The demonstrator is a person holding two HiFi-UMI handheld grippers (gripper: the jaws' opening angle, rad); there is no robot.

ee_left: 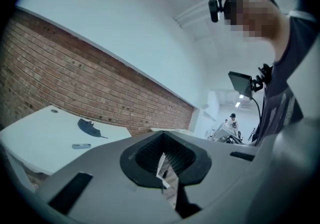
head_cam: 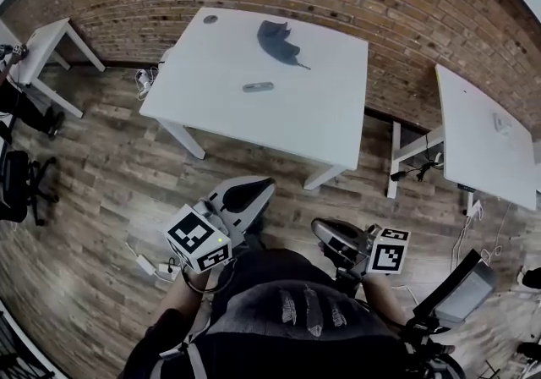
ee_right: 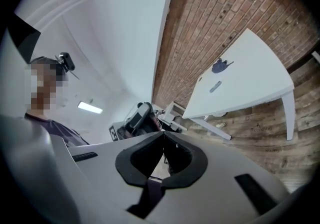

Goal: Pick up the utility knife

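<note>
The grey left hand-held gripper point(head_cam: 264, 187) and right hand-held gripper point(head_cam: 319, 226) carry black-and-white marker cubes point(head_cam: 199, 238); lower centre, a dark shirt point(head_cam: 296, 322) shows pale streaks.

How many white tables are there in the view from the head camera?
3. The middle table bears the utility knife; the right table is at the picture's edge; the small table is far left. More may stand out of frame.

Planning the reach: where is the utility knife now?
In the head view the utility knife lies near the middle of the white table, just in front of the dark object.
</note>
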